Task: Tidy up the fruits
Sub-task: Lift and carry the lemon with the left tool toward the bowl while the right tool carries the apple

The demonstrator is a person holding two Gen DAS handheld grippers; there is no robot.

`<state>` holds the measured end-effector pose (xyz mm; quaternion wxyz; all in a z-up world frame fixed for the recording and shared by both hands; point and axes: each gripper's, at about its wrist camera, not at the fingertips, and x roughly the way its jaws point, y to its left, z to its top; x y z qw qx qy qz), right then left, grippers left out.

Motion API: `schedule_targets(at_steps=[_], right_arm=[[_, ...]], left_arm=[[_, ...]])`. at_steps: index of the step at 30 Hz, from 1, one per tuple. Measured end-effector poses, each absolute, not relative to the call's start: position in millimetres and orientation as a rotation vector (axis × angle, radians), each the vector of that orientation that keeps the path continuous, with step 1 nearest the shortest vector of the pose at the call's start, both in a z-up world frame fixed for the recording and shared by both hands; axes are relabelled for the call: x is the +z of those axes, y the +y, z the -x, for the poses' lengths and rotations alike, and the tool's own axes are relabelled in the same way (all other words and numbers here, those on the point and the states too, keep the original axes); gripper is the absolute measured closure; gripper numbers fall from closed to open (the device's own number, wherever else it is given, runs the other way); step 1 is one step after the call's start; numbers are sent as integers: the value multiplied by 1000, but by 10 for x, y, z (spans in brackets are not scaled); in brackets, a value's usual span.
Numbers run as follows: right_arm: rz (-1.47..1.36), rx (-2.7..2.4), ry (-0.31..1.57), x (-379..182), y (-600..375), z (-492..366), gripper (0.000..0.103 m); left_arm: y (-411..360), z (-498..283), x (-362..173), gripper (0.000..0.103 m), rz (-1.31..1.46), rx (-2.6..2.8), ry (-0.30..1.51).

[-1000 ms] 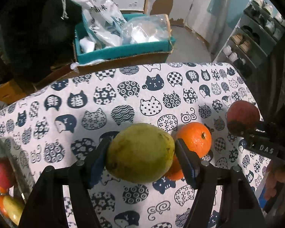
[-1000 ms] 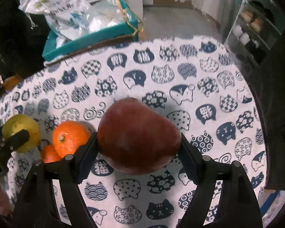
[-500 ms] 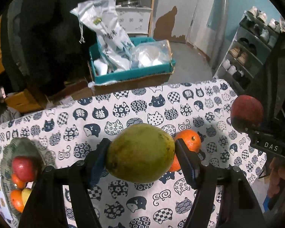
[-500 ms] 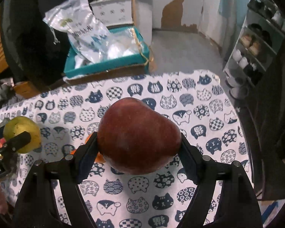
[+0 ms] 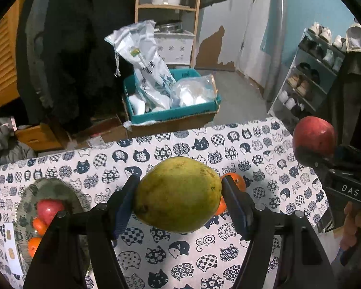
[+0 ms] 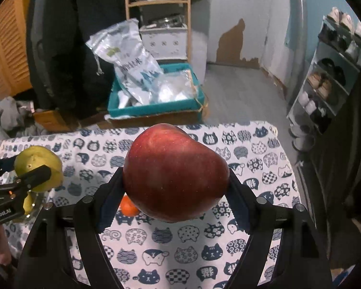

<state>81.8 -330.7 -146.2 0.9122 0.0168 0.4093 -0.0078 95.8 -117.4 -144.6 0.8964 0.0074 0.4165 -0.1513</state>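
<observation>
Two claws face us, each clamped on a fruit above the tabletop (image 5: pixel 264 144) with its cat-print cloth. We see the left claw (image 5: pixel 178 198) gripping a green-yellow mango (image 5: pixel 178 193) between its pads. The right claw (image 6: pixel 175 187) grips a dark red apple (image 6: pixel 175 172) the same way. Two oranges (image 5: pixel 234 180) lie on the cloth behind the mango. At far left, a glass plate (image 5: pixel 57 187) holds a second red apple (image 5: pixel 49 209) and small orange fruits (image 5: pixel 38 225).
</observation>
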Motion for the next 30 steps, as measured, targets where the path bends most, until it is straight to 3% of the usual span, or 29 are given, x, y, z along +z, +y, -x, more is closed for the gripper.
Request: schedule_targets(at_steps=[30], right_arm=[[18, 199, 641, -601, -2397, -591, 24]], left_arm=[[-224, -499, -776, 32, 37, -187, 687]])
